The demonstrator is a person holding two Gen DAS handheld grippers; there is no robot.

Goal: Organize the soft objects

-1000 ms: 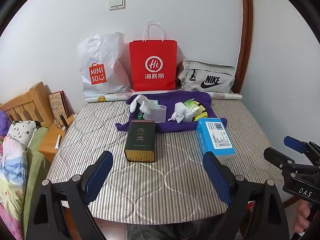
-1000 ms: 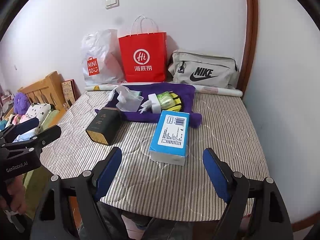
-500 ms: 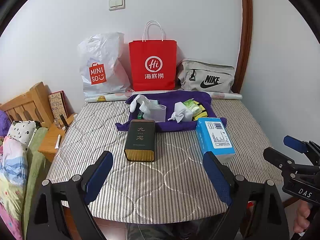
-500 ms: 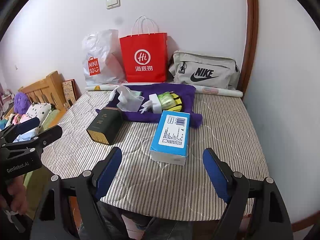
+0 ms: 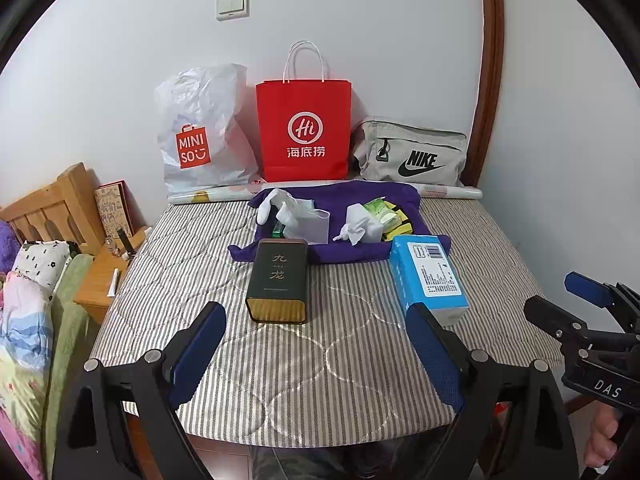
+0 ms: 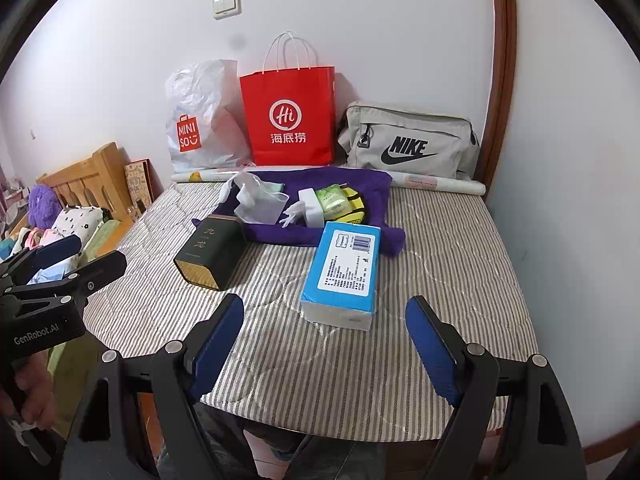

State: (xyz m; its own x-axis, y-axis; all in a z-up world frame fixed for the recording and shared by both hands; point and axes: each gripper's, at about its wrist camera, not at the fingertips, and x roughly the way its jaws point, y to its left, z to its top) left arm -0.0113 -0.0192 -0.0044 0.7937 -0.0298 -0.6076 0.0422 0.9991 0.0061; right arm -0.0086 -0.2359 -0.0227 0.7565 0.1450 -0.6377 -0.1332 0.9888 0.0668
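A purple cloth lies spread at the back of the striped mattress. On it rest a clear plastic bag with white pieces, a white tissue wad and green and yellow packets. A dark green tin and a blue box lie nearer. My left gripper hangs open over the near edge, nothing between its fingers. My right gripper is open too, just short of the blue box.
Against the wall stand a white Miniso bag, a red paper bag and a grey Nike bag, with a rolled sheet in front. A wooden bedside stand and bedding lie at the left.
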